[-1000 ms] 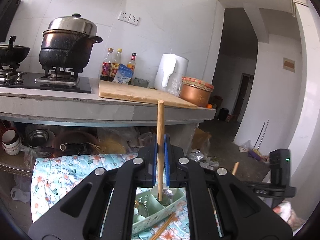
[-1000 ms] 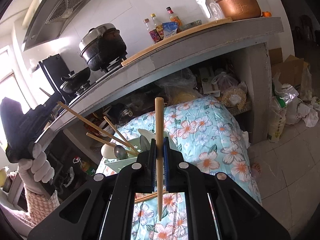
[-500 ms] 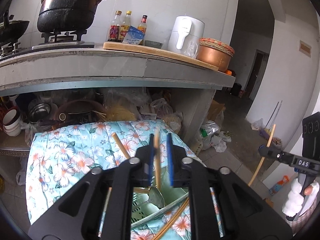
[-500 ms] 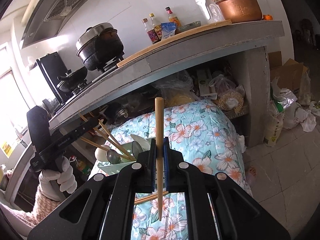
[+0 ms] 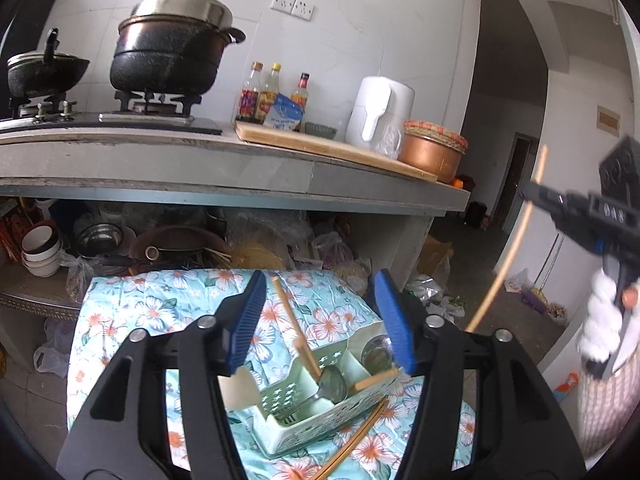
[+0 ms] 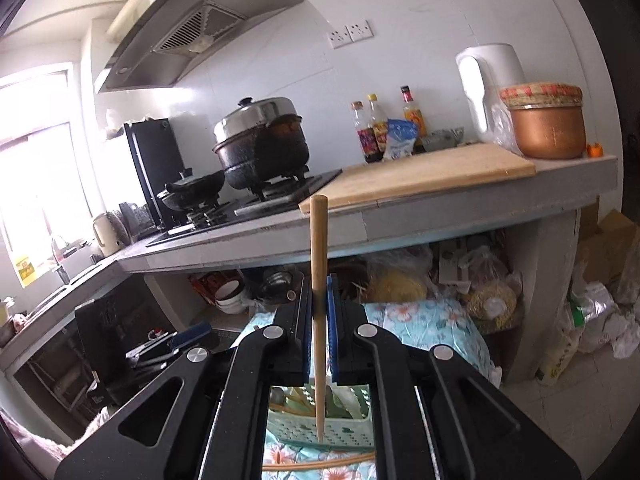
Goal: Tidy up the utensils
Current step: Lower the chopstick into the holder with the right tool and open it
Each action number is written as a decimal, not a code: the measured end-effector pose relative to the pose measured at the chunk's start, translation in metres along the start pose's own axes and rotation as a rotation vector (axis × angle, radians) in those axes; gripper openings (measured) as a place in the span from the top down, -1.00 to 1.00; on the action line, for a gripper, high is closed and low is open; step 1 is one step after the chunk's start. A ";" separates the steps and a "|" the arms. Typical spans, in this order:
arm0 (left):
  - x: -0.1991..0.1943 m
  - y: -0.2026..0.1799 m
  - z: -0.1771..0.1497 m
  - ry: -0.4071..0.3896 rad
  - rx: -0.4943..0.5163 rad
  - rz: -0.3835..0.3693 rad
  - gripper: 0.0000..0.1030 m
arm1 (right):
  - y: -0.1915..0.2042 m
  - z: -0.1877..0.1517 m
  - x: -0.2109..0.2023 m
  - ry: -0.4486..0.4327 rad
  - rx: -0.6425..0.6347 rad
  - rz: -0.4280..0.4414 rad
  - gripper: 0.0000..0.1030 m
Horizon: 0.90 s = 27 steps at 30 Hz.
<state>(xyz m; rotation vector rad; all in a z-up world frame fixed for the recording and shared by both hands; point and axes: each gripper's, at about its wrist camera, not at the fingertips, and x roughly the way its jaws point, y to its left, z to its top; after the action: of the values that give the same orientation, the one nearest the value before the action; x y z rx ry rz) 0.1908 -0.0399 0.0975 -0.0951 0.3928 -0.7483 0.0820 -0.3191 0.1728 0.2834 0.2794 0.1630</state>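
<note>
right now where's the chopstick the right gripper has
In the right wrist view the chopstick stands upright, clamped in the right gripper, its tip hanging above the green utensil basket.

We see pale green on the perforated utensil basket point(image 5: 320, 424) and a turquoise cloth point(image 5: 160, 312) patterned with white and orange flowers beneath it. The chopstick point(image 6: 319, 280) is light tan wood. Our left gripper point(image 5: 320, 320) is black with blue pads point(image 5: 248, 320). The pot point(image 5: 432, 156) is copper-coloured; the kettle point(image 5: 378, 116) is white.
</note>
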 end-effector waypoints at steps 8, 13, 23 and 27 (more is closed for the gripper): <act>-0.033 0.017 -0.046 0.055 0.018 -0.003 -0.38 | 0.028 0.011 0.054 0.018 -0.071 0.048 0.86; -0.031 0.023 -0.082 0.158 0.007 0.028 -0.40 | 0.033 -0.014 0.103 0.102 -0.126 0.011 0.86; 0.004 0.009 -0.140 0.327 0.098 0.072 -0.40 | 0.025 -0.042 0.137 0.219 -0.133 -0.029 0.45; 0.013 0.002 -0.149 0.347 0.113 0.035 -0.40 | 0.022 -0.031 0.119 0.163 -0.131 -0.046 0.28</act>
<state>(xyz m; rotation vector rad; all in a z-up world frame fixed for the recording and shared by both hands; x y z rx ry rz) 0.1439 -0.0397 -0.0449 0.1505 0.6795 -0.7518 0.1833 -0.2667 0.1210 0.1340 0.4351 0.1588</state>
